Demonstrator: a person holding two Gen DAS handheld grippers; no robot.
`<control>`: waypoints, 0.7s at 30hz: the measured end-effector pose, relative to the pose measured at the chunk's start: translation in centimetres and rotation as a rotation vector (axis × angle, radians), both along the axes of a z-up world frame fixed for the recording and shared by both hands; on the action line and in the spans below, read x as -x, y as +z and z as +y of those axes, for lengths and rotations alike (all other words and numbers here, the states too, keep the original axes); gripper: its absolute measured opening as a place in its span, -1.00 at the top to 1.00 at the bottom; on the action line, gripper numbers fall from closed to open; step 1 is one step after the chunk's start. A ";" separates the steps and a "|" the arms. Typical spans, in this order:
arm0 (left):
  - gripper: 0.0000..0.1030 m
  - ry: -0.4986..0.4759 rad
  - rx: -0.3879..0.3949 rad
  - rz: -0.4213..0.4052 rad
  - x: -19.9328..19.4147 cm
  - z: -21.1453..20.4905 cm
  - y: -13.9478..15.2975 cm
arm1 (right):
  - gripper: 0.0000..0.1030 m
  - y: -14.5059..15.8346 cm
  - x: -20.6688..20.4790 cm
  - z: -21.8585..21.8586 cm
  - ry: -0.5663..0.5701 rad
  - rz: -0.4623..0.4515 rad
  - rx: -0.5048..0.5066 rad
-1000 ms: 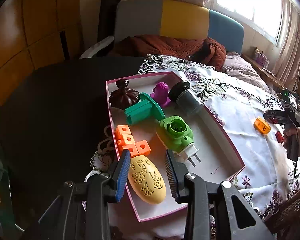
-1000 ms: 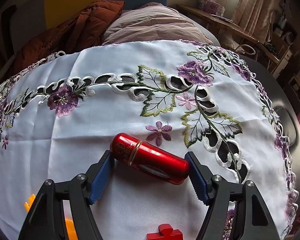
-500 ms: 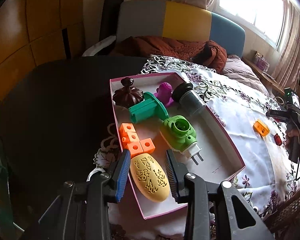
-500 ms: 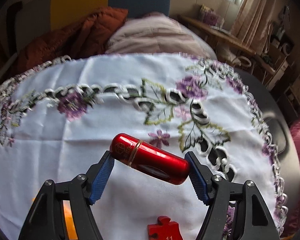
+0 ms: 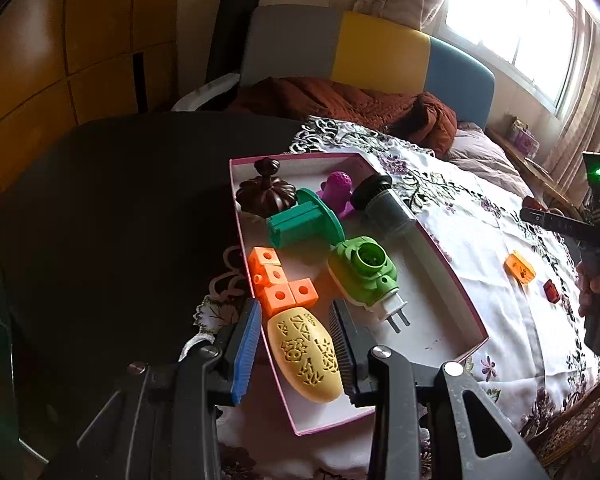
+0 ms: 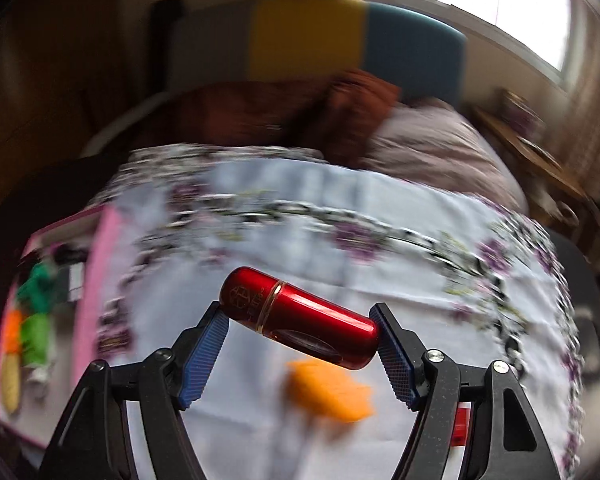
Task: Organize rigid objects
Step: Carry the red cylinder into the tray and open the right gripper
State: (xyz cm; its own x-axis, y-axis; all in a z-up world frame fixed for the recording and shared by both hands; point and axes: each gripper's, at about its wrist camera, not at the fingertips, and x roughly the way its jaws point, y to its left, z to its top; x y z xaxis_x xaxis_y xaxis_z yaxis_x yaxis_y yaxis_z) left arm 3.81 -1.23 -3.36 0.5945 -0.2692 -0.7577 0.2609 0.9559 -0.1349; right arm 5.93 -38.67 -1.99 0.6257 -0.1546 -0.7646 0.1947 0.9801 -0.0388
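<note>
My right gripper (image 6: pixel 300 348) is shut on a red metal cylinder (image 6: pixel 300 318), held end to end, lifted above the embroidered tablecloth (image 6: pixel 340 240). My left gripper (image 5: pixel 294 344) is open above the near end of a pink-edged box (image 5: pixel 456 280), its fingers either side of a yellow egg-shaped piece (image 5: pixel 306 354) lying in the box. The box also holds orange cubes (image 5: pixel 278 280), a green plug adapter (image 5: pixel 364 276), a teal part (image 5: pixel 304 224), a purple piece (image 5: pixel 338 190), a dark brown lid (image 5: pixel 266 194) and a grey cylinder (image 5: pixel 384 206). The box shows at the left of the right wrist view (image 6: pixel 96 256).
An orange block (image 5: pixel 520 266) and a small red piece (image 5: pixel 551 291) lie on the cloth right of the box; the orange block shows blurred under the right gripper (image 6: pixel 328 392). The dark table (image 5: pixel 120 220) is left of the box. A sofa with a brown blanket (image 5: pixel 340 100) stands behind.
The right gripper has lifted the red cylinder off the cloth and swung left, bringing the box into view. The left gripper has barely moved.
</note>
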 end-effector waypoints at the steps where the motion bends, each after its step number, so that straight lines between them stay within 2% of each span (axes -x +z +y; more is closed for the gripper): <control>1: 0.32 0.003 0.002 -0.001 0.0 0.1 0.0 | -0.41 0.3 0.0 1.6 0.043 -0.008 -0.003; 4: 0.32 0.012 0.006 -0.003 0.0 0.5 0.1 | -0.41 0.6 0.2 5.3 0.150 -0.015 -0.006; 9: 0.32 0.028 0.015 0.002 -0.1 1.1 0.0 | -0.41 0.4 0.7 12.0 0.327 -0.008 0.049; 16: 0.32 0.035 0.020 0.003 -0.2 1.4 -0.1 | -0.41 -1.9 0.5 20.1 0.513 0.033 0.265; 19: 0.32 0.035 0.022 0.007 -0.2 1.4 -0.2 | -0.41 -4.1 -0.1 23.6 0.581 0.083 0.429; 21: 0.32 0.035 0.022 0.006 -0.1 1.5 -0.2 | -0.42 -5.4 -0.3 25.1 0.612 0.110 0.490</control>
State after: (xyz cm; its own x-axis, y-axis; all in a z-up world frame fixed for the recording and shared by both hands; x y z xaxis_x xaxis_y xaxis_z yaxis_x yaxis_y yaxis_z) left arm 3.94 0.30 -3.51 0.5993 -0.2653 -0.7553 0.2265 0.9611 -0.1579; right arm 6.26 -13.62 -7.35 0.6333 -0.1426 -0.7606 -0.4035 0.7779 -0.4818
